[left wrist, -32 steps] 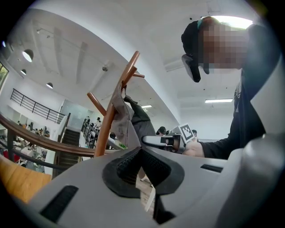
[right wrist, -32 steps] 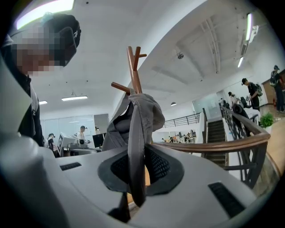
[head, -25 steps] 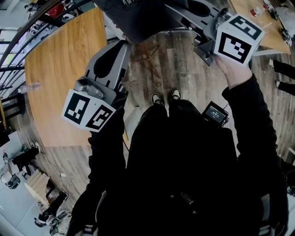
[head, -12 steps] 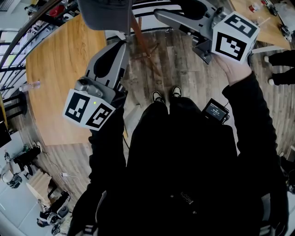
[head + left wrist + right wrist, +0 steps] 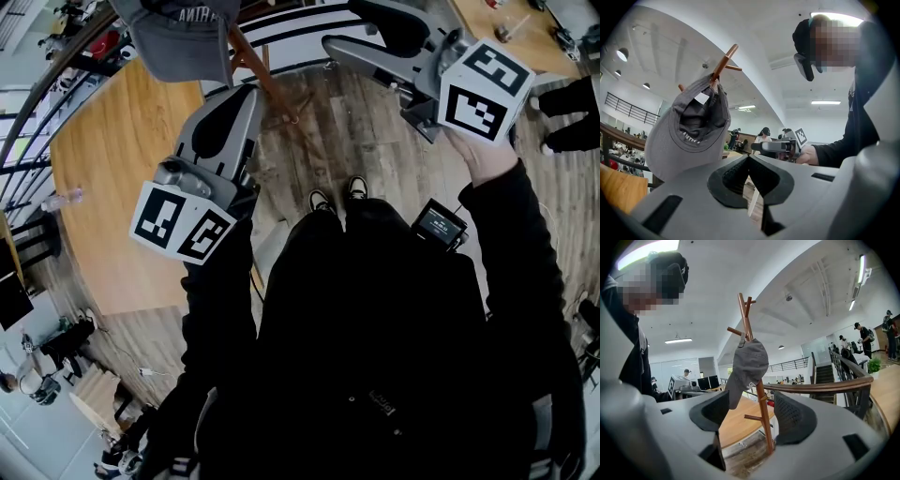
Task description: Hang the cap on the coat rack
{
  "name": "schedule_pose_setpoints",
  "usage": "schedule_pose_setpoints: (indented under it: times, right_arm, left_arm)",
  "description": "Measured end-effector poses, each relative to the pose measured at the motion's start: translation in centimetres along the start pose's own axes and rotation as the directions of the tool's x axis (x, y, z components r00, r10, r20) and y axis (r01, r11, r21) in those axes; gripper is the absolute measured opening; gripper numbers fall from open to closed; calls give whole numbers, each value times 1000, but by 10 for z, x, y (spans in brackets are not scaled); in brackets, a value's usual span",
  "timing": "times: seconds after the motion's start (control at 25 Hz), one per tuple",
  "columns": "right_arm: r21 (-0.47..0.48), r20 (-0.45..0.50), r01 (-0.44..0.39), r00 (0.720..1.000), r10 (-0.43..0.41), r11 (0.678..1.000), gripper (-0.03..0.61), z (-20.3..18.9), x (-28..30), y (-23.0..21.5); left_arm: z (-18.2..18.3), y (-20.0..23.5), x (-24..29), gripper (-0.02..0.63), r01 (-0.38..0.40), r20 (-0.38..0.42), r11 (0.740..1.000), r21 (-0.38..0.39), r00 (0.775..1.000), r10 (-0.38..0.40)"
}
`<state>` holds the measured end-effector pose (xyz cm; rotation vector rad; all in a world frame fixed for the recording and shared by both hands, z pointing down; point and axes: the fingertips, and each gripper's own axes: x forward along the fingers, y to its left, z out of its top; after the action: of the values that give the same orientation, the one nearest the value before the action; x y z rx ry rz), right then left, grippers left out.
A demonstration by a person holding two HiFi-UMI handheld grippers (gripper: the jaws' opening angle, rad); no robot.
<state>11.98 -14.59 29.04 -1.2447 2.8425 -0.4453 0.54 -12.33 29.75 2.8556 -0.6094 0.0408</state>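
A grey cap (image 5: 748, 363) hangs by its back strap on a peg of the wooden coat rack (image 5: 762, 420), brim down. From the left gripper view the cap (image 5: 688, 133) shows its underside, with the rack's pegs (image 5: 724, 62) above it. In the head view the cap (image 5: 180, 36) sits at the top left beside the rack's pole (image 5: 268, 86). My right gripper (image 5: 750, 414) is a short way back from the rack; its jaws are opening and nothing lies between them. My left gripper (image 5: 749, 161) is shut and empty, below and beside the cap.
A large wooden table (image 5: 117, 178) lies left of the rack on the plank floor. A curved handrail (image 5: 820, 386) and stairs run behind the rack. People stand far off in the room. The holder's feet (image 5: 337, 195) are just short of the rack's base.
The right gripper has let go of the cap and its jaws have spread. The cap has swung away to the upper left and now hangs on the rack. The left gripper has barely moved.
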Motion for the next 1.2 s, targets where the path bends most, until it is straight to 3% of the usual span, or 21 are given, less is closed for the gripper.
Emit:
schedule_pose_setpoints:
  times: [0.32,0.56,0.76,1.2]
  right_arm:
    - [-11,-26,78,997,-78,997,259,-8,-66,13]
    - [22,-2,119,993,-119,993,29,-21,-96,18]
    - [45,11,144,989,-145,989,18,-27,-108,26]
    - [85,18,111,993,-113,990,17,-22,-106,31]
  left_arm:
    - [4,-42,16,5,100,-15,994,42,995,-99]
    - [-5,-55,28,5,165,-34,984,71,986,-163]
    - [-10,-62,33,5,221,-53,973,64,974,-218]
    - [6,-67,50,5,269,-58,960,77,963,-265]
